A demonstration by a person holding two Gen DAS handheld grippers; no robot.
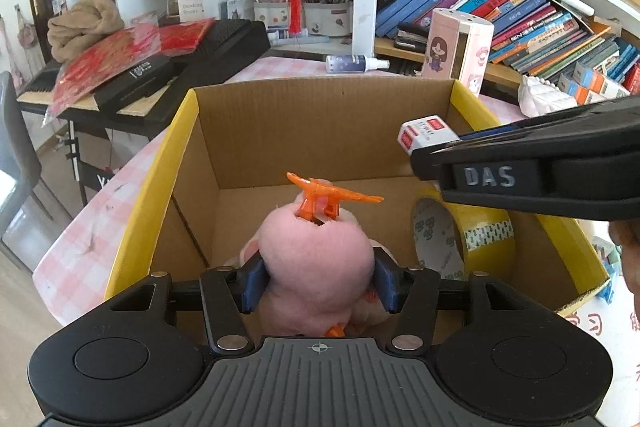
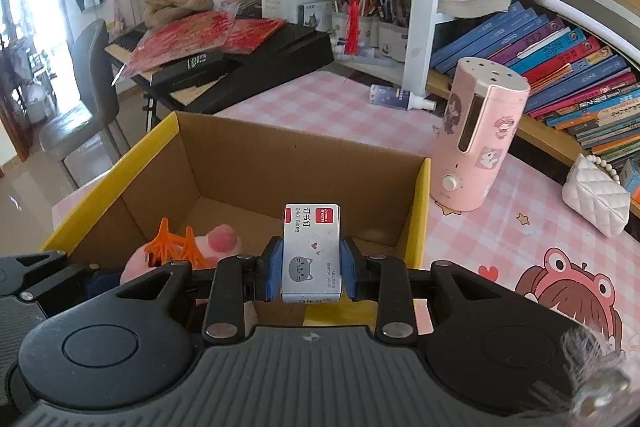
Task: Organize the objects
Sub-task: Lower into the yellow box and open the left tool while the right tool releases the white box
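An open cardboard box (image 1: 320,131) with yellow flaps stands on the pink checked table. My left gripper (image 1: 318,285) is shut on a pink plush toy (image 1: 316,259) with an orange hair claw (image 1: 324,199) clipped to it, held inside the box. A roll of yellow tape (image 1: 464,235) leans in the box's right corner. My right gripper (image 2: 311,269) is shut on a small white staple box (image 2: 312,251) with red labels and a cat drawing, above the cardboard box (image 2: 280,163) near its front right. In the left wrist view that staple box (image 1: 426,133) shows at the right gripper's tip.
A pink humidifier (image 2: 476,139) stands right of the box, a spray bottle (image 2: 400,97) lies behind it, and a white quilted purse (image 2: 596,193) sits at the far right. Bookshelves rise behind. A keyboard (image 2: 224,67) with red sheets and a chair (image 2: 80,99) are at left.
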